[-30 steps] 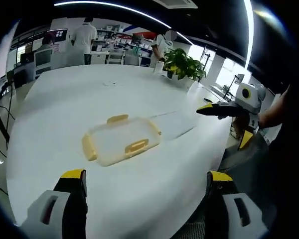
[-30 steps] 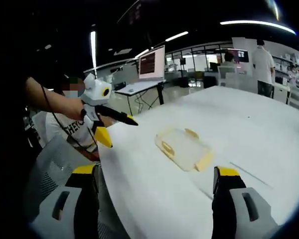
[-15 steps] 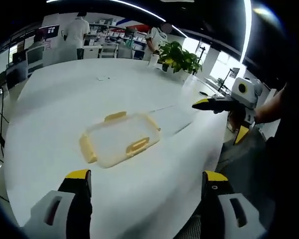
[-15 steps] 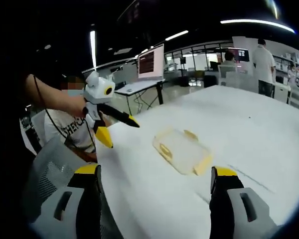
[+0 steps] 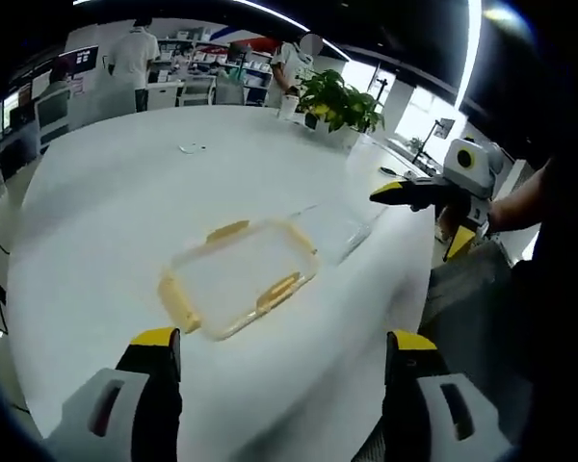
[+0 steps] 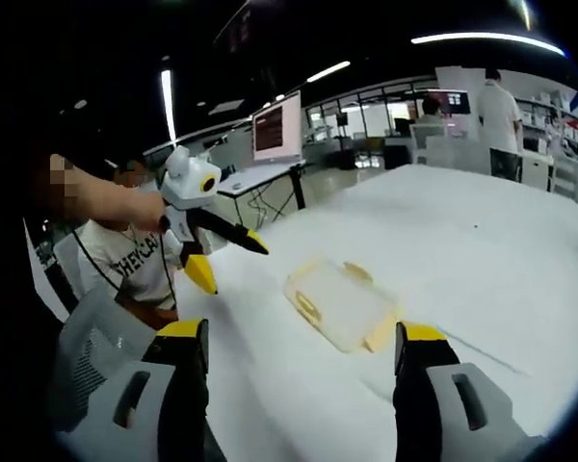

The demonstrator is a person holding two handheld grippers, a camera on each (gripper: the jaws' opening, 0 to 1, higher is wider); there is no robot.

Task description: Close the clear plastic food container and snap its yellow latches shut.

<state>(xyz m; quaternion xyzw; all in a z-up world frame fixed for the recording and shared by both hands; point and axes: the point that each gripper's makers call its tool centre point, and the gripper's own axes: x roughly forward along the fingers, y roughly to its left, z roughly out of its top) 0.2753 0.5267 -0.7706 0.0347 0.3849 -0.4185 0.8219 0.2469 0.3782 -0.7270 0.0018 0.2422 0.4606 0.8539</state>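
A clear plastic food container with yellow latches lies flat on the white table, its lid on top. In the left gripper view my left gripper hangs open just short of it, nothing between its jaws. The right gripper enters that view from the right, held above the table's edge, apart from the container. In the right gripper view the same container sits ahead of my open right gripper, and the left gripper shows at left in a person's hand.
A potted plant stands at the table's far edge. A grey mesh chair sits by the near edge. A monitor on a desk and people standing are beyond the table.
Both cameras have drifted closer to the container, which now looks a little larger. The container itself has not moved. Both grippers stay open.
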